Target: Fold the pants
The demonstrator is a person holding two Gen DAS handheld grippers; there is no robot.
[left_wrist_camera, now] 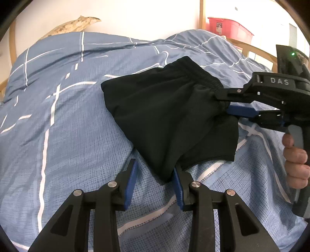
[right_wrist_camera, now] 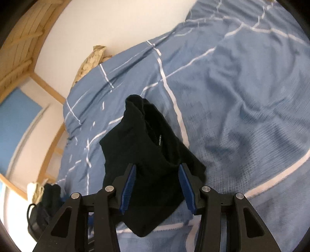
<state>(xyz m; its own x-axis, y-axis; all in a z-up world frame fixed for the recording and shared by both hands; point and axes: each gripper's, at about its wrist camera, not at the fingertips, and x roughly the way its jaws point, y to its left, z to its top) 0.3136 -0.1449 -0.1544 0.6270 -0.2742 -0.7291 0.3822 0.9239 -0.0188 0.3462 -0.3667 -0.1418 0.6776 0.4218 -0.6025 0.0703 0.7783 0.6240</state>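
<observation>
You're facing a bed (left_wrist_camera: 77,116) under a blue, white-lined duvet, with a white wall (left_wrist_camera: 145,17) behind. A red bin (left_wrist_camera: 230,27) sits far right on wooden shelving (left_wrist_camera: 251,48).

The pants (left_wrist_camera: 170,116) lie on the bed cover (left_wrist_camera: 77,126) — the left gripper (left_wrist_camera: 155,182) before them, the right gripper (left_wrist_camera: 230,104) at their right edge.

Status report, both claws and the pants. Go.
Left claw open, nothing gripped. Right claw open around the pants' waistband end. Pants bunched on the duvet. Nothing in the way.
</observation>
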